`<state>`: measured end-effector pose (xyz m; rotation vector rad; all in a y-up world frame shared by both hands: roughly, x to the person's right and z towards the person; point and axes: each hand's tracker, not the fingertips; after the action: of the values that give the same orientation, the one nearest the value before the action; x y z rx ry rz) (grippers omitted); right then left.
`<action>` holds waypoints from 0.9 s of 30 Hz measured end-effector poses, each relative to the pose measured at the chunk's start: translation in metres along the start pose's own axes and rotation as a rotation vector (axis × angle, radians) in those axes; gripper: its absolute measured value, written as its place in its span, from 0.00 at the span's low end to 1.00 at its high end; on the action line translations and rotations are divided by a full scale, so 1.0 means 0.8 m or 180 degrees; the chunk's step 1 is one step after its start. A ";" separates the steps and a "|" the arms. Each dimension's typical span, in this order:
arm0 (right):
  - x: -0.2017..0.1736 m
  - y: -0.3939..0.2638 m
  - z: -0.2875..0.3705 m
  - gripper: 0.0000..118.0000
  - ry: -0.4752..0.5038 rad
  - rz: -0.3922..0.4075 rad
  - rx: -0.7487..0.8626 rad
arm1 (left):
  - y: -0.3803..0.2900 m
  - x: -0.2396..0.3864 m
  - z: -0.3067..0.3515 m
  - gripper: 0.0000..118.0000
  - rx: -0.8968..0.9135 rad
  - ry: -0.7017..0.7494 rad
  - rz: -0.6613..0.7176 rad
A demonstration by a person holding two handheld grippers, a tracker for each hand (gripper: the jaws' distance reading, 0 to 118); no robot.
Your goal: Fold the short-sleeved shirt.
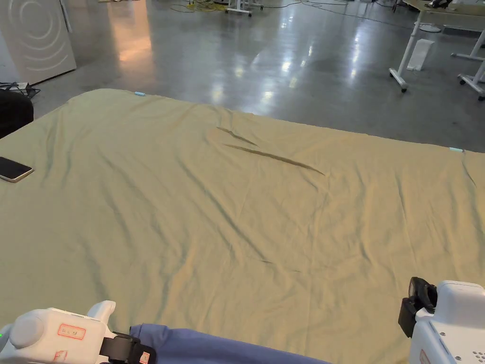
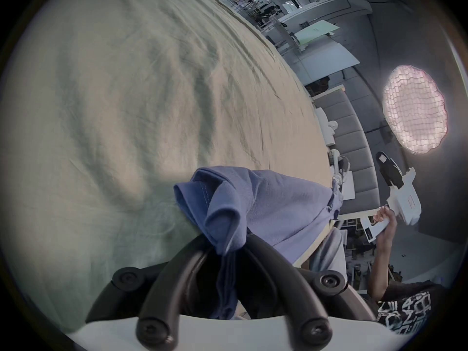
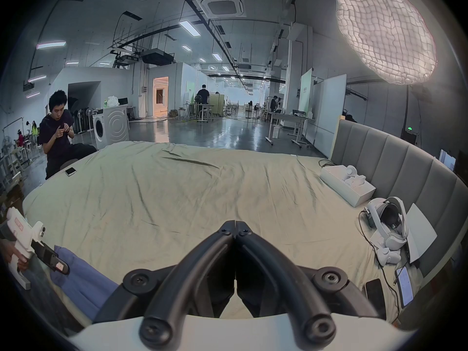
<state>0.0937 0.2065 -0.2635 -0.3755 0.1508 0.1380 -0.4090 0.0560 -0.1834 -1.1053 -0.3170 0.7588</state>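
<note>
Presently: blue shirt (image 2: 273,204), bunched at the bed's (image 1: 246,204) near edge, partly hanging off. Left gripper (image 2: 229,252) clamped on a fabric wad; right gripper (image 3: 235,226) closed, empty (held above the sheet). Folding not begun; spreading flat remains.

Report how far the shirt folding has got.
Barely started. Done: the left gripper has its jaws closed on a bunch of the blue shirt at the near edge of the bed. In hand: that pinch; the right gripper is shut and holds nothing. Left: spreading the shirt flat on the sheet, then every fold.
</note>
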 end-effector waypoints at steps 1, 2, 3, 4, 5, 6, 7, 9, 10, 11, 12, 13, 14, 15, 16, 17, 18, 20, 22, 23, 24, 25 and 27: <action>0.001 -0.001 0.000 0.00 -0.0004 -0.0003 0.0000 | 0.000 0.006 0.002 0.06 0.0012 0.0006 0.0008; 0.002 -0.001 0.001 0.00 -0.0004 -0.0012 -0.0002 | 0.003 0.003 0.005 0.06 0.0039 0.0062 -0.0006; 0.003 -0.002 0.002 0.00 -0.0001 -0.0020 -0.0005 | 0.009 -0.009 0.005 0.06 0.0056 0.0094 -0.0008; 0.005 -0.002 0.002 0.00 0.0000 -0.0026 -0.0005 | 0.012 -0.007 0.011 0.06 0.0072 0.0062 -0.0019; 0.006 -0.003 0.002 0.00 -0.0006 -0.0028 -0.0005 | 0.015 -0.004 0.019 0.06 0.0087 0.0050 -0.0009; 0.008 -0.003 0.002 0.00 -0.0008 -0.0030 -0.0005 | 0.018 -0.001 0.026 0.05 0.0092 0.0016 -0.0007; 0.010 -0.003 0.002 0.00 -0.0009 -0.0035 -0.0005 | 0.020 0.009 0.033 0.05 0.0116 0.0024 -0.0007; 0.013 -0.003 0.002 0.00 -0.0011 -0.0053 -0.0003 | 0.028 0.013 0.049 0.05 0.0125 0.0052 -0.0053; 0.014 -0.003 0.002 0.00 -0.0017 -0.0060 -0.0001 | 0.030 0.016 0.057 0.05 0.0143 0.0098 -0.0086; 0.016 -0.003 0.002 0.00 -0.0011 -0.0065 -0.0002 | 0.025 0.032 0.063 0.05 0.0161 0.0142 -0.0099; 0.017 -0.003 0.001 0.00 -0.0007 -0.0074 0.0003 | 0.028 0.033 0.071 0.05 0.0152 0.0171 -0.0062; 0.018 -0.003 0.001 0.00 -0.0005 -0.0082 0.0006 | 0.030 0.032 0.080 0.05 0.0143 0.0140 -0.0008; 0.017 -0.003 0.002 0.00 -0.0001 -0.0083 0.0005 | 0.033 0.032 0.091 0.05 0.0168 0.0181 0.0032; 0.018 -0.003 0.001 0.00 0.0004 -0.0084 0.0006 | 0.032 0.039 0.099 0.05 0.0163 0.0219 0.0023; 0.018 -0.003 0.001 0.00 0.0009 -0.0088 0.0008 | 0.034 0.040 0.111 0.05 0.0237 0.0348 0.0021; 0.019 -0.003 0.001 0.00 0.0018 -0.0096 0.0012 | 0.036 0.040 0.121 0.05 0.0225 0.0392 0.0031; 0.020 -0.003 0.000 0.00 0.0021 -0.0097 0.0012 | 0.037 0.038 0.130 0.05 0.0227 0.0416 0.0064; 0.021 -0.003 -0.001 0.00 0.0036 -0.0105 0.0017 | 0.038 0.041 0.145 0.05 0.0239 0.0620 0.0155; 0.021 -0.003 -0.002 0.00 0.0040 -0.0105 0.0030 | 0.035 0.047 0.151 0.05 0.0249 0.0753 0.0164; 0.021 -0.003 -0.002 0.00 0.0047 -0.0110 0.0036 | 0.033 0.053 0.151 0.05 0.0233 0.0733 0.0166; 0.021 -0.003 -0.003 0.00 0.0056 -0.0119 0.0040 | 0.030 0.058 0.149 0.05 0.0213 0.0721 0.0176; 0.021 -0.003 -0.003 0.00 0.0066 -0.0129 0.0042 | 0.027 0.064 0.146 0.05 0.0186 0.0702 0.0198; 0.020 -0.003 -0.003 0.00 0.0080 -0.0137 0.0042 | 0.020 0.082 0.138 0.05 0.0163 0.0667 0.0203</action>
<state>0.1097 0.2053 -0.2677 -0.3673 0.1681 0.0897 -0.4329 0.1806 -0.1577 -1.1399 -0.0852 0.6968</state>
